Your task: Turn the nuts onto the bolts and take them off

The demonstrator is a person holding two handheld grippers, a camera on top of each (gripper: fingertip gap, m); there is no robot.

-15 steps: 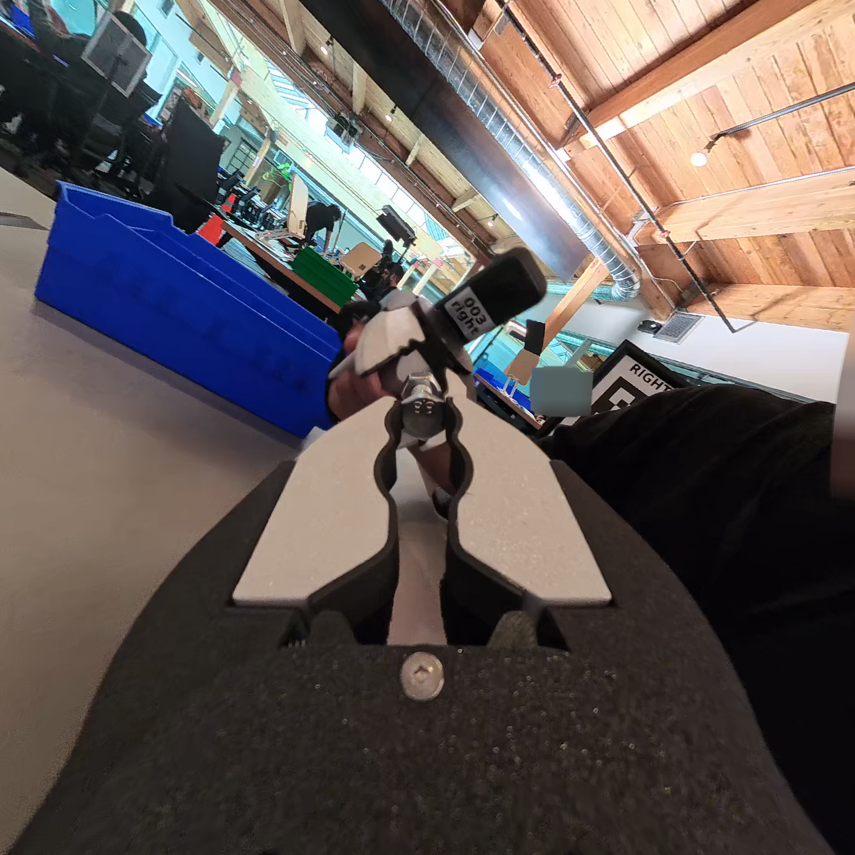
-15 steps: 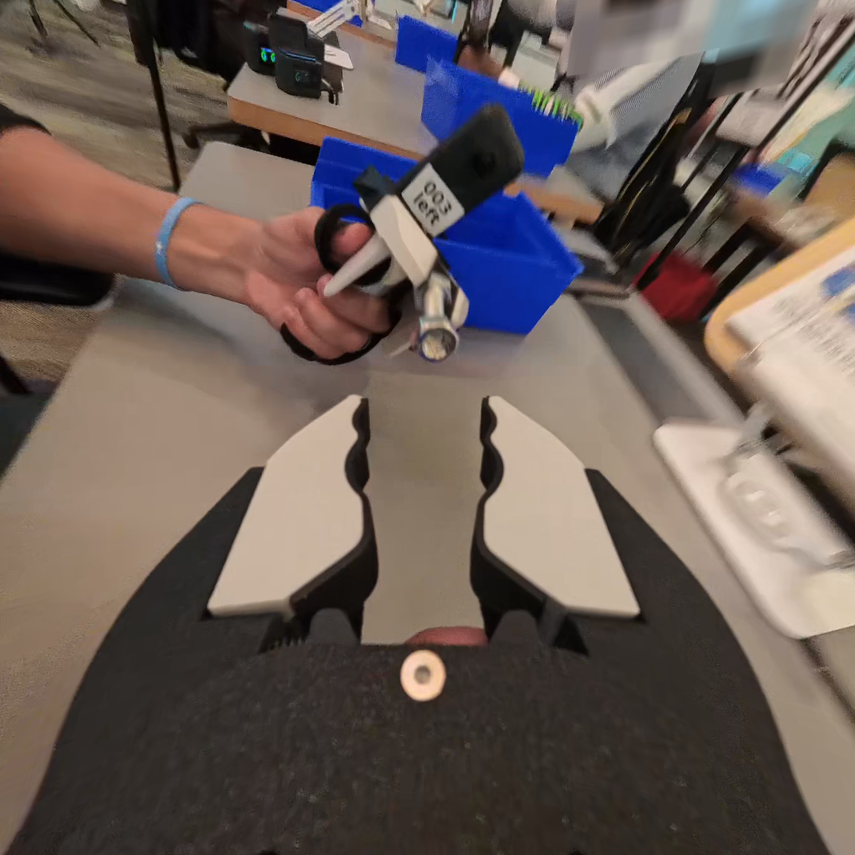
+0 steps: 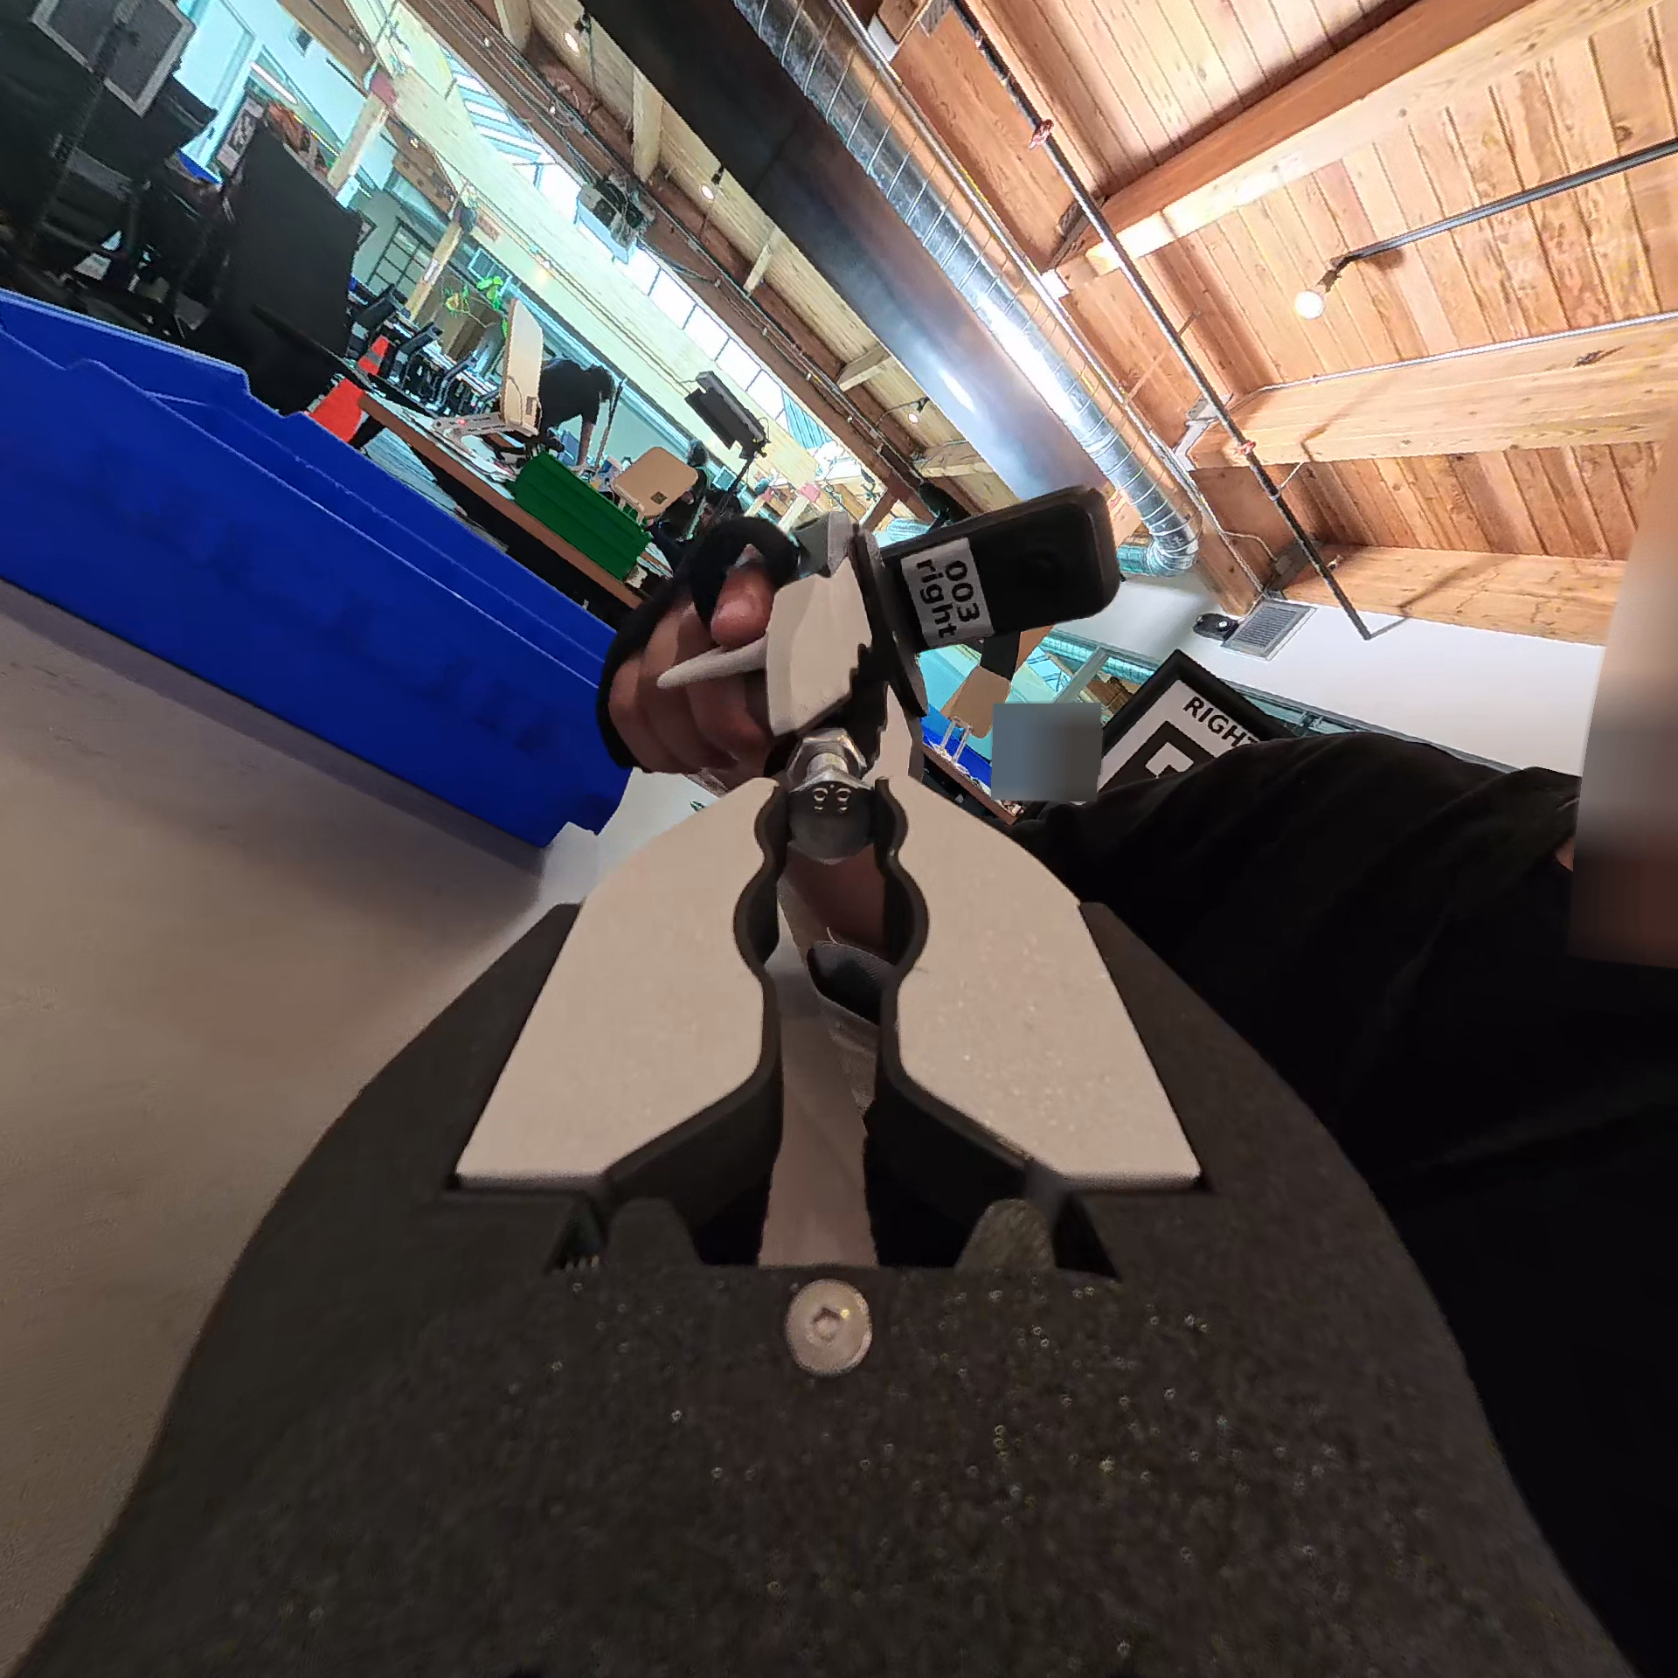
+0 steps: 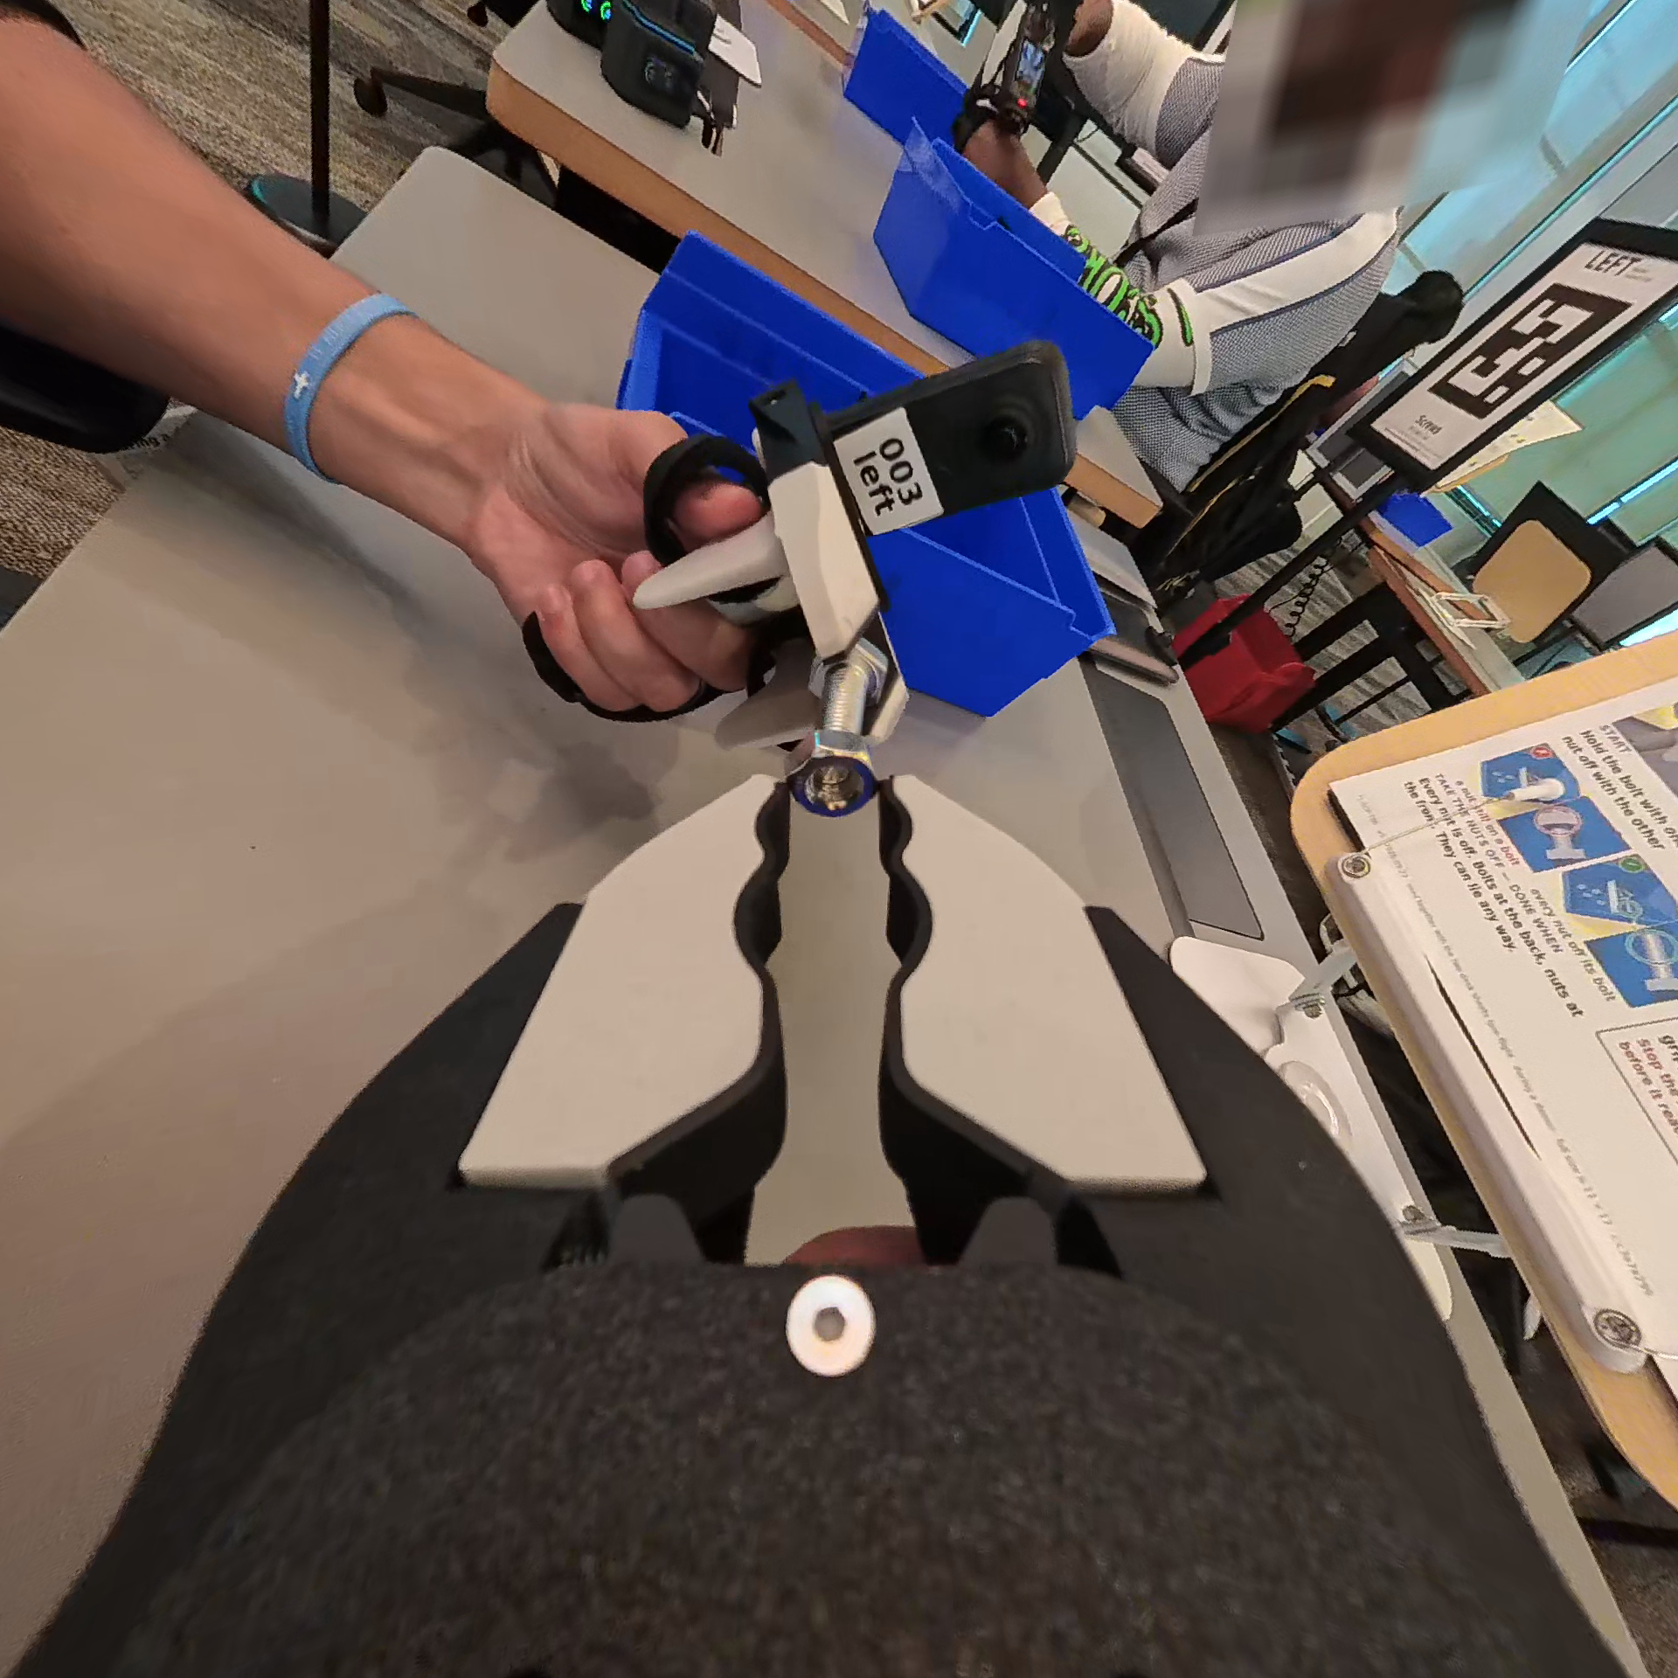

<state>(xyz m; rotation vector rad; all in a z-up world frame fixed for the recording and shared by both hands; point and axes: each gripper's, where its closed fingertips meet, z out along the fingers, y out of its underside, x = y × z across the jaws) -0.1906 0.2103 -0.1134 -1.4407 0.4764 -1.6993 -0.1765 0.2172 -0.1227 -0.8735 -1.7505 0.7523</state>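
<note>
My left gripper (image 3: 831, 799) is shut on the hex head of a steel bolt (image 3: 828, 822), held up off the table. In the right wrist view the left gripper (image 4: 840, 717) holds that bolt (image 4: 844, 695) with its threaded end pointing at the camera. A nut (image 4: 833, 785) with a blue insert sits on the end of the thread. My right gripper (image 4: 833, 804) has its fingertips closed against both sides of the nut. In the left wrist view the right gripper (image 3: 840, 740) is just beyond the bolt head, around the nut (image 3: 820, 752).
A blue bin (image 4: 962, 590) stands on the grey table (image 4: 272, 817) behind the grippers, and it also shows in the left wrist view (image 3: 272, 581). A printed instruction sheet on a wooden board (image 4: 1544, 908) lies at the right. Another blue bin (image 4: 981, 272) stands on the far table. My two grippers' fingertips are within a few centimetres of each other.
My right gripper was open and apart from the bolt. It has moved forward and closed on the nut. The left gripper still holds the bolt.
</note>
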